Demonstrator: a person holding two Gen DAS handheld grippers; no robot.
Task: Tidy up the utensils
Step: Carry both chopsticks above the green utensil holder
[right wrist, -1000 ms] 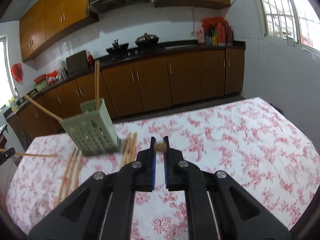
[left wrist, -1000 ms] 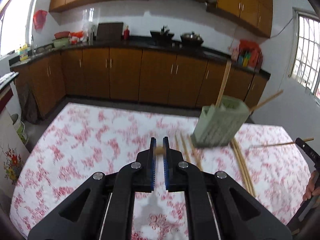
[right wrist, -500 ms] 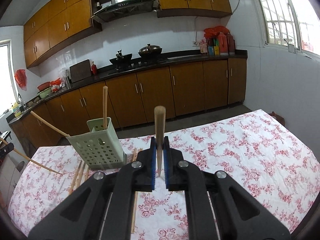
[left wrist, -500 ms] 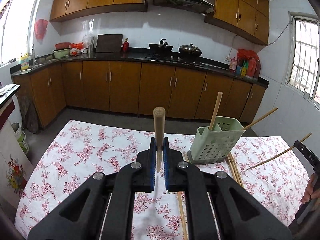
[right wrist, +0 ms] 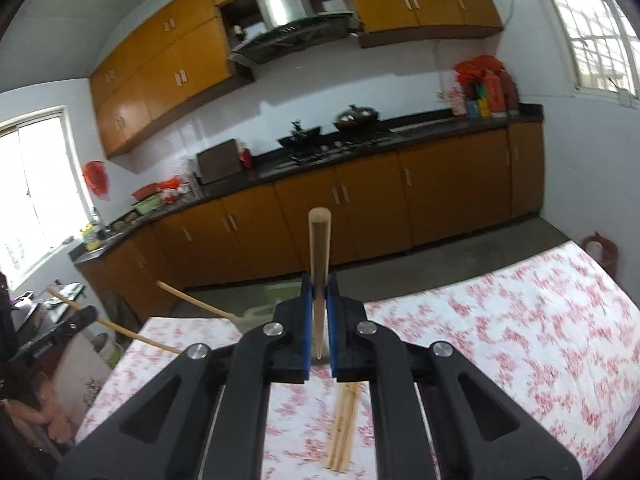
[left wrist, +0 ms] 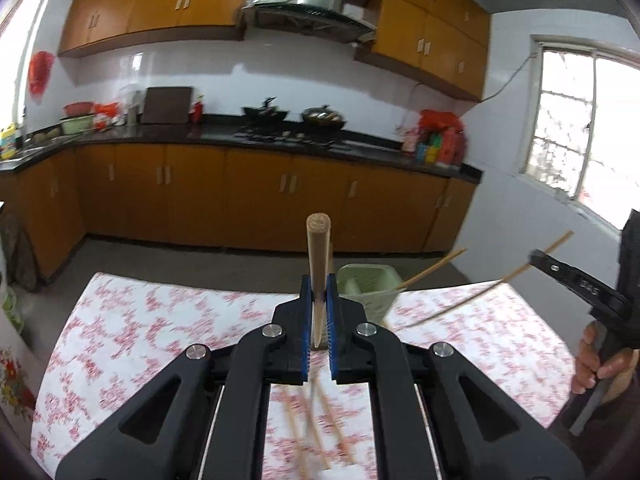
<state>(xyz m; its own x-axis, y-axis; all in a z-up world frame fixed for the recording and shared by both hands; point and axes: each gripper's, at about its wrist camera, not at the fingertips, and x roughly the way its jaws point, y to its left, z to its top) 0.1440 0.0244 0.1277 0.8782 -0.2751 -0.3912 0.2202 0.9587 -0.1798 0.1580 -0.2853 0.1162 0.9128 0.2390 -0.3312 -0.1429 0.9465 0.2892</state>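
On the floral table [left wrist: 160, 320], one green holder [left wrist: 368, 284]; each gripper (two) clamps one chopstick: left [left wrist: 319, 292], right [right wrist: 319, 292].

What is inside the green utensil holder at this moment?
In the left wrist view, the green utensil holder has one chopstick leaning out of its right side. The left tool and its held chopstick cover the holder's left part, so anything there is hidden.
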